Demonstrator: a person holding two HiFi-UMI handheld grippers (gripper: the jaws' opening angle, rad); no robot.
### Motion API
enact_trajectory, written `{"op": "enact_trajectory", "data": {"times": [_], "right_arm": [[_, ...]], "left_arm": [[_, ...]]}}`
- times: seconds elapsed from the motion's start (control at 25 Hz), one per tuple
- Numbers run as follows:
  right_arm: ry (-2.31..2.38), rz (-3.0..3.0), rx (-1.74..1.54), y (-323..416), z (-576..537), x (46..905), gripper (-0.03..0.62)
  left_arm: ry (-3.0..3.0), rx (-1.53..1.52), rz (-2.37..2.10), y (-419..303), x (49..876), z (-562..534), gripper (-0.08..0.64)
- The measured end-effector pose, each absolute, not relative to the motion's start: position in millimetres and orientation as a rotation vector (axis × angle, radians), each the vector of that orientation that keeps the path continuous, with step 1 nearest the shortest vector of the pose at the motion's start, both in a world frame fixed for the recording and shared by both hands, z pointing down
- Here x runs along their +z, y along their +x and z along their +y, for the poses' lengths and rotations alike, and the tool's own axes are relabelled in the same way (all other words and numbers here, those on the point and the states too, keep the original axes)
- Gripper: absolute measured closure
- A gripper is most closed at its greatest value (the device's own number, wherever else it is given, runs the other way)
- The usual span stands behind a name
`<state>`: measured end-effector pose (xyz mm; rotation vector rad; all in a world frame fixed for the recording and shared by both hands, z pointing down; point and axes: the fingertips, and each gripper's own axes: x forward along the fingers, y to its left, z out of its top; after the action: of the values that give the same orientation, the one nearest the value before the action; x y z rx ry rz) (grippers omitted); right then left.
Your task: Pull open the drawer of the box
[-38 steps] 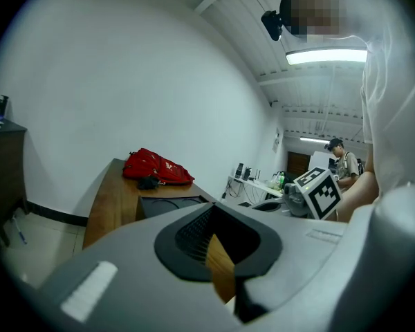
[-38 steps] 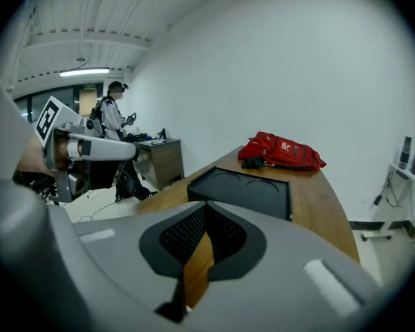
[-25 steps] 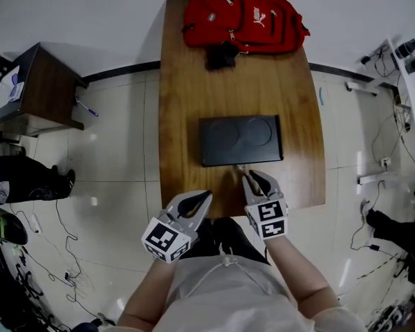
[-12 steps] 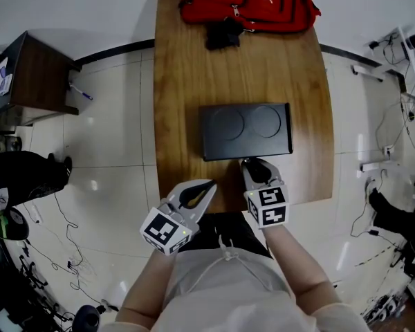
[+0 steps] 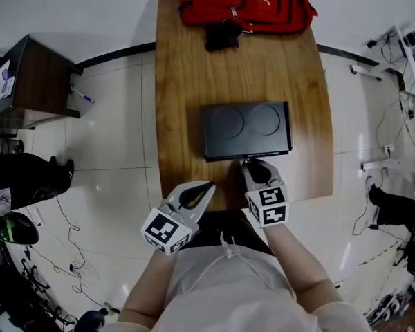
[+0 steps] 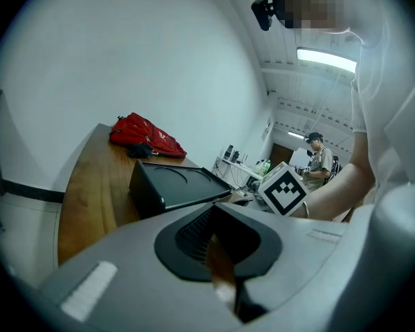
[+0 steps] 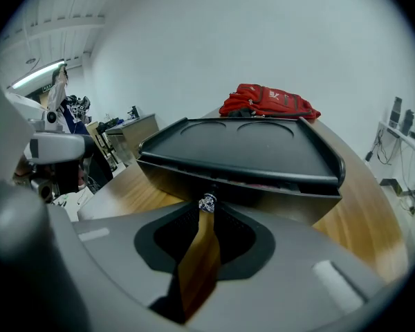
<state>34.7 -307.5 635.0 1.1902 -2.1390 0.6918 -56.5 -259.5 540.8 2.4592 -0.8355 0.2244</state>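
Observation:
A black box with two round dimples in its lid lies on the wooden table. Its drawer front faces me and stands out a little, with a thin gap under the lid. My right gripper is at the middle of that front, shut on the small metal drawer knob. My left gripper hovers at the table's near edge, left of the box, shut with nothing in it.
A red backpack lies at the table's far end, with a dark item in front of it. A dark side table stands on the tiled floor to the left. Cables run over the floor on both sides.
The right gripper has closed in on the knob at the box's front. The view has shifted slightly. The left gripper has stayed at the table's near edge.

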Motion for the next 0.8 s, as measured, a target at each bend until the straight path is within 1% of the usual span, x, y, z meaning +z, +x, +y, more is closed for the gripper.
{"op": "enact_trajectory", "data": {"times": [0.8], "right_arm": [[1.094,-2.118,0.749,41.4,-230.0,639.3,0.52]], "left_arm": [[2.45,0.206,-0.984,-50.9,532.9,-210.8,0.554]]}}
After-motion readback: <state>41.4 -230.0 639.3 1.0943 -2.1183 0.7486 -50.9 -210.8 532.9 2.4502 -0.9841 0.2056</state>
